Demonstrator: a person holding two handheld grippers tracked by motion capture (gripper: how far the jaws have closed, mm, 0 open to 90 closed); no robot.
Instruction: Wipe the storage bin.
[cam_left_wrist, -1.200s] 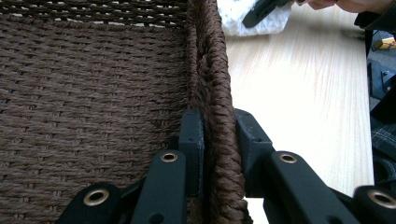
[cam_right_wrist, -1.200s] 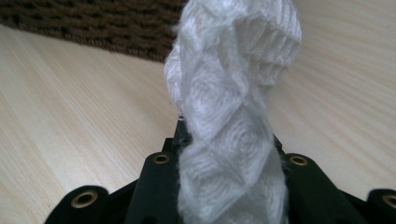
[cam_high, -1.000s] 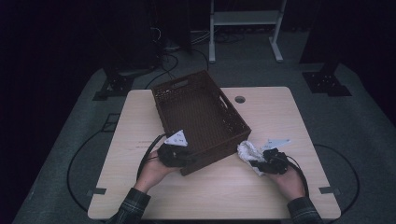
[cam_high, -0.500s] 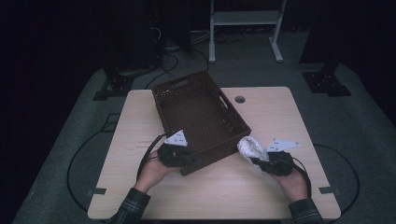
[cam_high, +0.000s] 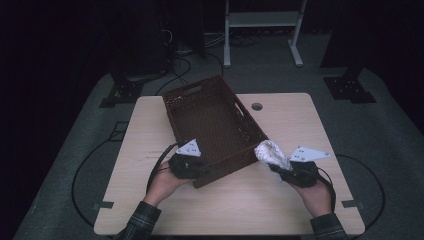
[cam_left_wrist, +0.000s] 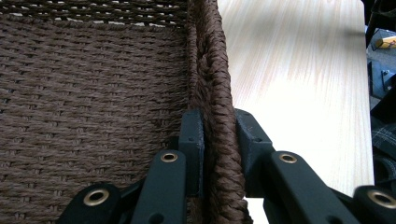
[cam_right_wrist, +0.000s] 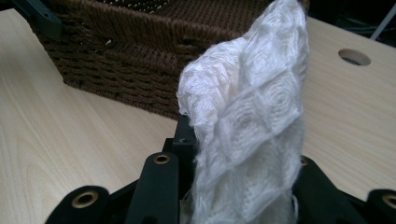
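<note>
Pale wood table (cam_high: 220, 200) under dim light, dark floor all round it. My right gripper (cam_high: 282, 171) is clamped on a white cloth (cam_high: 271, 153), which bunches up from between its jaws and stands above them; in the right gripper view the cloth (cam_right_wrist: 247, 121) rises straight ahead of me, quilted in a diamond pattern, frayed at the edges. Just beyond it sits the basket (cam_right_wrist: 154, 60), its near wall close in front of the cloth. My left gripper (cam_high: 192, 167) is closed on the basket (cam_high: 215, 125) rim at the corner nearest me; the left gripper view shows the woven wall (cam_left_wrist: 217, 130) pinched between both pads, one jaw inside, one outside.

I judge the cloth light and limp: it will sag and fold wherever I don't hold it, so a grip on a gathered bunch, as now, suits it better than an edge. It won't slip much; the weave is rough. I expect the basket to be stiff but light, so it could slide or tip, and pinching the thick rim steadies it.
</note>
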